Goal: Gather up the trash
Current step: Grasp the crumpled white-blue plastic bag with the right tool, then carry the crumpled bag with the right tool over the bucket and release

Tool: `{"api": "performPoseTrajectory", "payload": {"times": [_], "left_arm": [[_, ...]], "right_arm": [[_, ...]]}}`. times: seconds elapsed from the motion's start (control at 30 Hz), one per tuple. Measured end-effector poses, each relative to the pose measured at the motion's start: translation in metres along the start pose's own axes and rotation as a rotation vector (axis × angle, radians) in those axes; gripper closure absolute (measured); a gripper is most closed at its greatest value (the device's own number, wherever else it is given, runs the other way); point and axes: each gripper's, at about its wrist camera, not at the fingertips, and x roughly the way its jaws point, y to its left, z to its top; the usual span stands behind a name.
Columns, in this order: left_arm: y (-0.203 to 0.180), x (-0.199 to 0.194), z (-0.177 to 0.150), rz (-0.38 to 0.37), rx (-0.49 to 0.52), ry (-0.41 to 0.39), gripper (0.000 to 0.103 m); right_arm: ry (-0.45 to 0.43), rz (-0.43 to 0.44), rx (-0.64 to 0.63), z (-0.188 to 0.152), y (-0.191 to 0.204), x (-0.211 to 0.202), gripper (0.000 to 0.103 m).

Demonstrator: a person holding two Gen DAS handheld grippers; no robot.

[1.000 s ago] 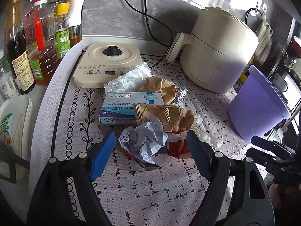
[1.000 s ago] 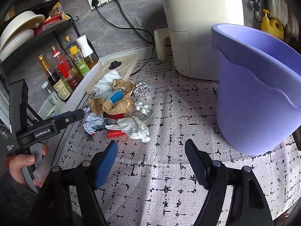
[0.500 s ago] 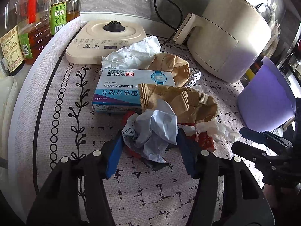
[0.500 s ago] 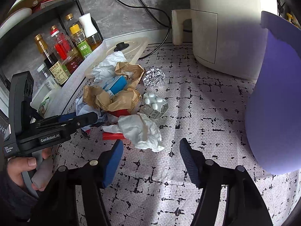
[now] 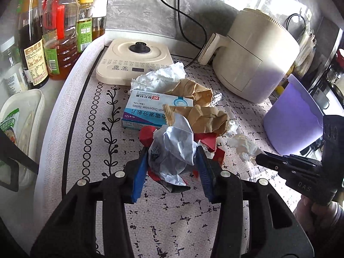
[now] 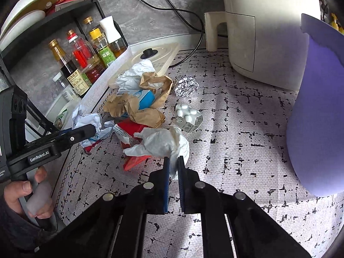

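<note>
A trash pile lies on the patterned mat: a blue medicine box [image 5: 150, 109], brown paper bags [image 5: 204, 118], a red wrapper [image 5: 208, 142], a foil ball [image 6: 186, 86] and a pill blister pack [image 6: 189, 116]. My left gripper [image 5: 172, 161] is closing, and its blue pads press both sides of a crumpled bluish-white paper wad [image 5: 174, 139] at the pile's near edge. My right gripper [image 6: 173, 161] is shut on a corner of the white tissue [image 6: 163, 144], which still rests on the mat. The purple bin [image 6: 318, 107] stands to the right.
A cream air fryer [image 5: 251, 64] stands at the back right, with a flat cream cooker base [image 5: 133, 62] behind the pile. Oil and sauce bottles [image 5: 58, 43] line the left edge under a dish rack [image 6: 28, 10]. A black cable [image 6: 185, 21] runs along the wall.
My left gripper advanced around the paper wad and narrowed onto it. My right gripper moved up to the white tissue and went from wide open to shut on its corner.
</note>
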Motion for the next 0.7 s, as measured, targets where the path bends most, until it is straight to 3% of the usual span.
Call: {"api": "performPoseTrajectory", "payload": {"times": [0.5, 0.7], "left_arm": [[-0.018, -0.065, 0.016, 0.044, 0.058, -0.118, 0.058], [-0.029, -0.08, 0.026, 0.029, 0.064, -0.16, 0.058]], "right_arm": [[-0.153, 0.028, 0.015, 0.008, 0.003, -0.071, 0.096], [-0.205, 0.008, 0.012, 0.014, 0.003, -0.096, 0.096]]}}
